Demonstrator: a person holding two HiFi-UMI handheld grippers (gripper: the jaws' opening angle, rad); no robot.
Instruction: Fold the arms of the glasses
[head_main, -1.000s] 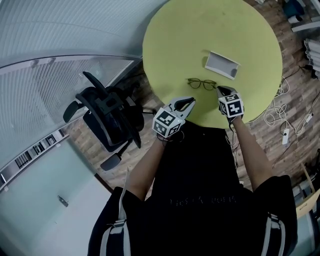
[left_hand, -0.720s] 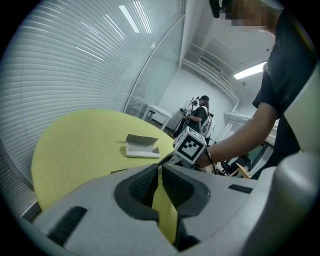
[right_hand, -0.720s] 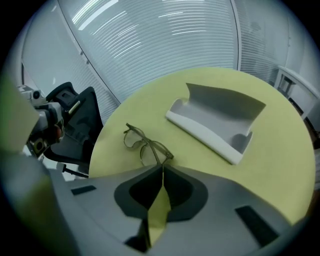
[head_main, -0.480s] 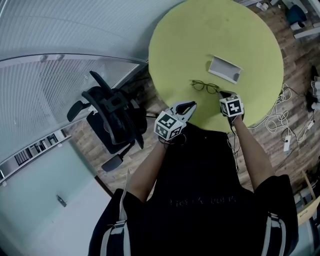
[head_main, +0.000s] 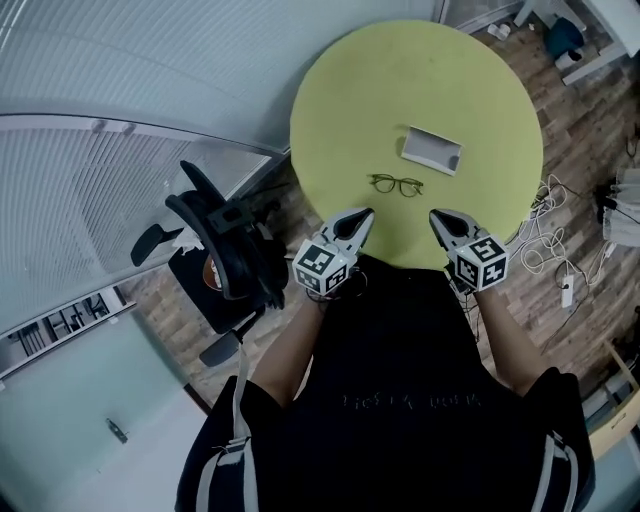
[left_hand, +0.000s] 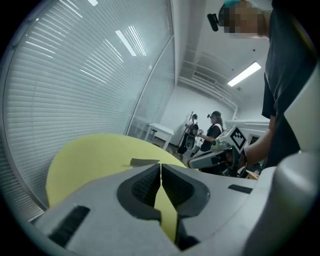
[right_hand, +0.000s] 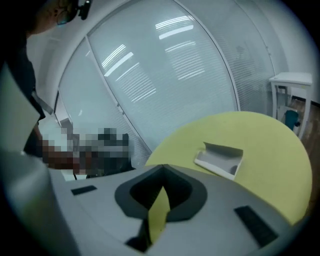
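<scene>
On the table (head_main: 480, 100), the glasses (head_main: 397, 185) lie with their long axis left to right, near a case (head_main: 432, 150). My left gripper (head_main: 362, 215) and right gripper (head_main: 437, 217) hover close by, jaws pressed together, empty.

I see a round yellow-green desk (head_main: 480, 90); the glasses (head_main: 396, 184) lie mid-desk, with an open white case (head_main: 432, 150) just beyond them.

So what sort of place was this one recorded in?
Probably an office: a black swivel chair beside a round yellow-green table, and glass partition walls with blinds.
</scene>
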